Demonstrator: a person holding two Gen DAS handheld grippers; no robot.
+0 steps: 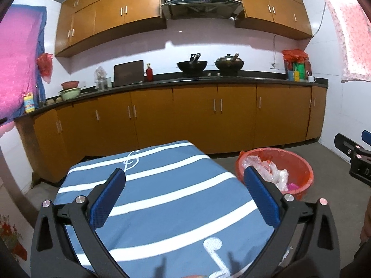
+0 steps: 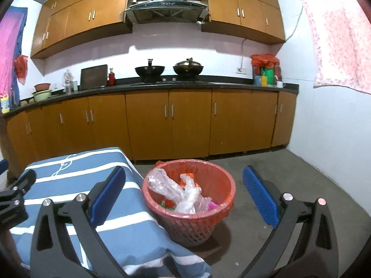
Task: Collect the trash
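A red mesh trash basket [image 2: 197, 222] stands on the floor just right of a table under a blue cloth with white stripes [image 2: 69, 185]. Crumpled clear plastic [image 2: 183, 192] and small pink and green scraps lie inside it. My right gripper [image 2: 184, 176] hangs above the basket, open, with nothing between its blue pads. My left gripper [image 1: 184, 176] is open over the striped cloth [image 1: 162, 197], empty as well. The basket [image 1: 301, 162] shows at its right, partly hidden behind the right finger. The other gripper's tip [image 1: 352, 153] pokes in at the far right edge.
Wooden base cabinets [image 2: 185, 120] under a dark counter [image 2: 231, 83] run along the far wall, with two woks [image 2: 169, 68], bowls and bottles on top. Bare concrete floor [image 2: 289, 180] lies right of the basket. A white wall [image 2: 329, 127] closes the right side.
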